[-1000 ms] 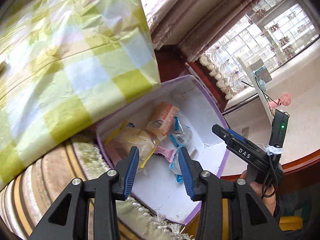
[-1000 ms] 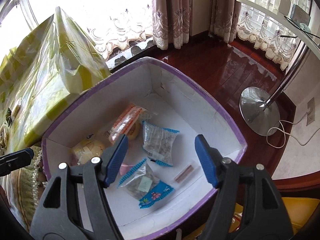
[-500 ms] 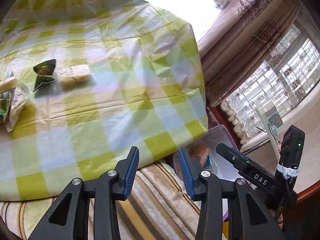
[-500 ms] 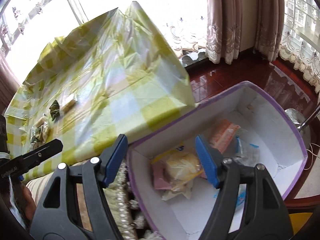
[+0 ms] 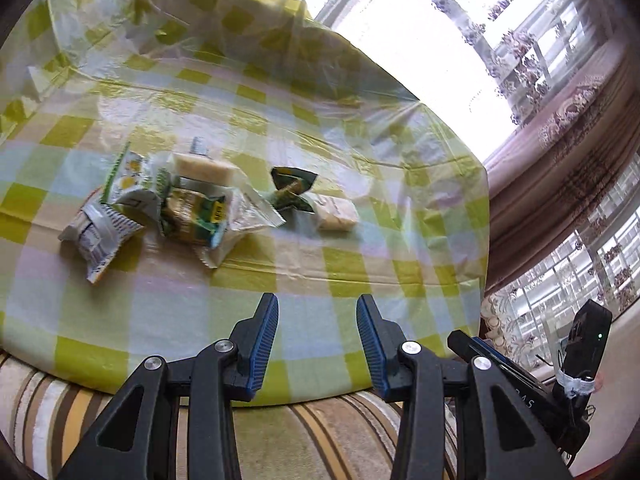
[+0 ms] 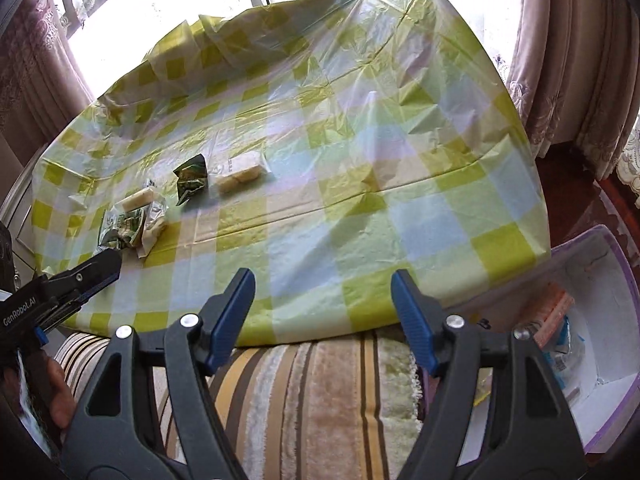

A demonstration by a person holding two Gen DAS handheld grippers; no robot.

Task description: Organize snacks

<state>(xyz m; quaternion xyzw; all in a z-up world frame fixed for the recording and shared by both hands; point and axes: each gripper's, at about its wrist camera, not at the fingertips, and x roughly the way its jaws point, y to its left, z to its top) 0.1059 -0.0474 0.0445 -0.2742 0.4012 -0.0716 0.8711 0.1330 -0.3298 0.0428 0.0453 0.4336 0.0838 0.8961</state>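
Vs. a sec earlier, both views had swung off the box and onto the surface w/ its green-check cloth. Back then the left claw and right claw each looked down into the white purple-rimmed box; now the box sat only at the far right of the right claw, low beside the surface edge, w/ a few packets inside. In the left view the box was gone from sight.

Left claw: jaws apart, a modest gap, nothing btwn the pads, touching nothing. It hung over the near edge of the surface, above the striped cushion.

Right claw: jaws wider apart than the left's, also empty, also touching nothing. Same near edge, same cushion under it.

Snacks still on the surface, ahead and to the left of both claws, well apart from them:
- pile of packets, white/green wrappers, overlapping, furthest left
- dark green wrapper, crumpled, just right of the pile
- pale bar in clear wrap, touching or nearly touching the green one, nearest the left claw's line

In the right view the left claw's tip showed at far left, near the pile.
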